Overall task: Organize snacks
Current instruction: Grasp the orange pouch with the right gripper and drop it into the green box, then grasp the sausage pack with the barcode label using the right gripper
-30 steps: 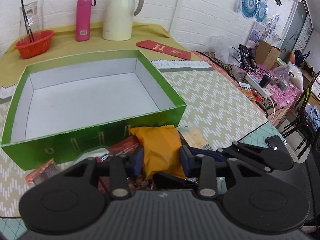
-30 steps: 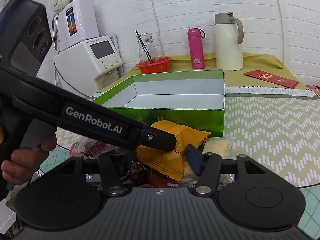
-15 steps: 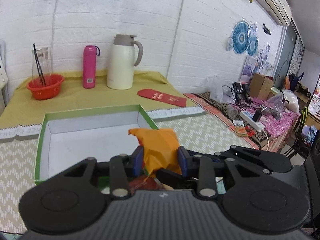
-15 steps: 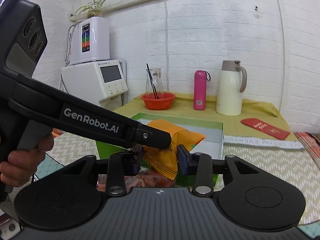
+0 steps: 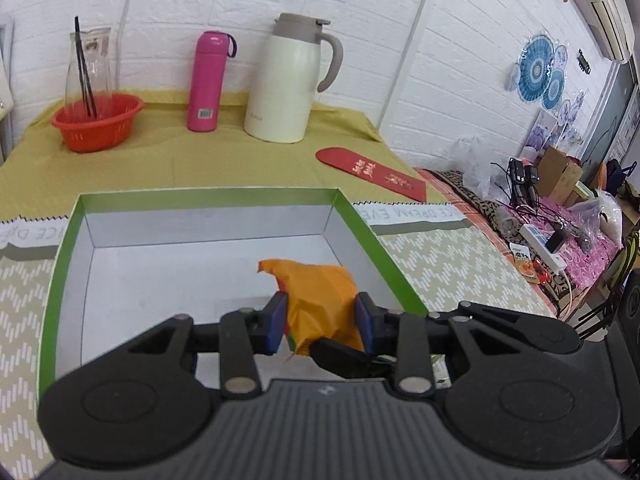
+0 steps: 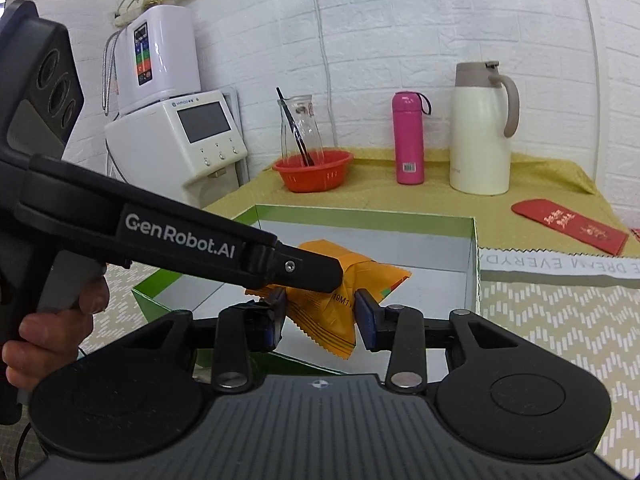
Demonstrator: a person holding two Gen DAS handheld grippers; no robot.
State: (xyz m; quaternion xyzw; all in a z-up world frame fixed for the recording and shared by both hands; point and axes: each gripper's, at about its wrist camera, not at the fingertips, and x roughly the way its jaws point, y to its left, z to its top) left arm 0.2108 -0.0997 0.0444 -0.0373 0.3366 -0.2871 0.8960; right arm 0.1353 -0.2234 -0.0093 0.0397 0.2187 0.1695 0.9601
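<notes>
An orange snack packet (image 5: 320,300) is held up over the open green box (image 5: 64,240), whose white inside holds nothing else. My left gripper (image 5: 321,322) is shut on the packet. My right gripper (image 6: 321,316) is shut on the same orange packet (image 6: 332,312) from the other side, above the green box (image 6: 360,218). The left gripper's black arm (image 6: 180,240) crosses the right wrist view and ends at the packet. The other snacks are hidden below both grippers.
Behind the box on a yellow cloth stand a red basket with a glass jar (image 5: 96,120), a pink bottle (image 5: 208,80), a cream jug (image 5: 288,80) and a red envelope (image 5: 372,172). A white appliance (image 6: 172,136) stands far left. Clutter and cables (image 5: 560,220) lie right.
Both grippers closed on the orange packet, lifted it from the snack pile in front of the box and carried it forward over the box's inside.
</notes>
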